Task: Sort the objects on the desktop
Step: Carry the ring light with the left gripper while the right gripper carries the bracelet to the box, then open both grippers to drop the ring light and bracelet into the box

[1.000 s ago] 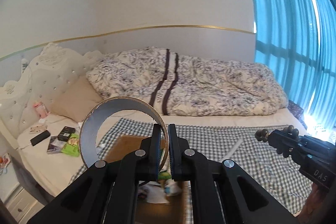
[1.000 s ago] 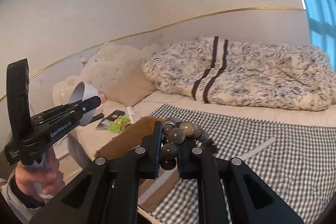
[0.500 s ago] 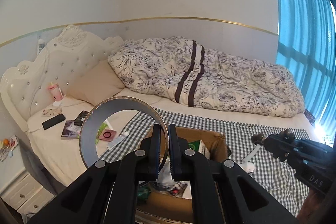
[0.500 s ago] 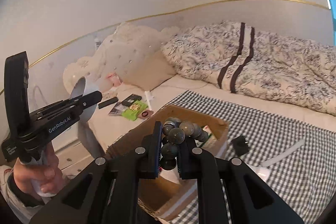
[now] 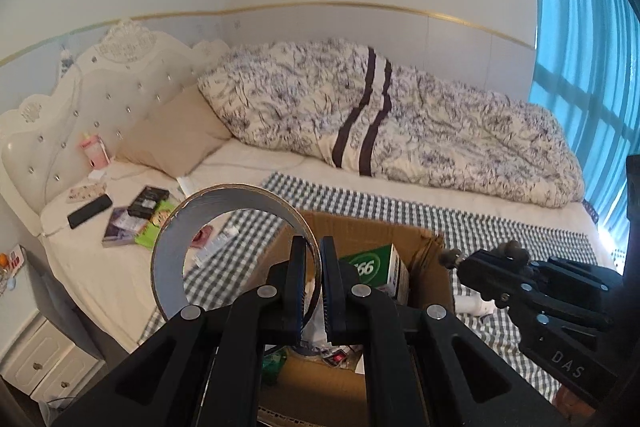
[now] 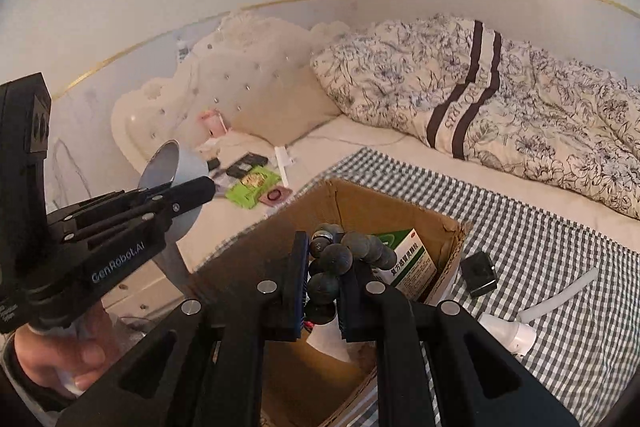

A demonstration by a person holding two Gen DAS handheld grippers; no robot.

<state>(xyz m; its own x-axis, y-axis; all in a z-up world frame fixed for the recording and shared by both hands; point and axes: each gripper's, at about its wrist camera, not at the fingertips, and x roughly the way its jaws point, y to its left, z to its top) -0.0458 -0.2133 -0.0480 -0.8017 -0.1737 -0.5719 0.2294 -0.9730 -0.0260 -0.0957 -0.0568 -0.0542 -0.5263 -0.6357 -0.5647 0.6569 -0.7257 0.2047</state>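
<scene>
1. The left tool has its jaws nearly together, pinching the wall of a wide roll of tape. The roll stands on edge, up and to the left of the fingers, its open ring facing the camera.
2. In the right wrist view the same roll shows side-on at the tip of the left tool, held in the air off the bed's edge, beside the headboard. A hand grips the handle below.
3. The right tool is closed on a bendy stem of dark balls, one ball sitting between the pads and the rest curling up and to the right above the fingertips.
4. That ball stem hangs over the open cardboard box, which stands on the checked cloth on the bed, near its front edge.
5. Inside the box a green and white carton leans against the right wall.
6. On the cloth just right of the box lie a small black block and a white tube.
7. Toward the headboard end of the bed, on the bare sheet, lie a green packet, a dark phone and a black box, well apart from both tools.
8. A patterned duvet is heaped along the far side of the bed.
</scene>
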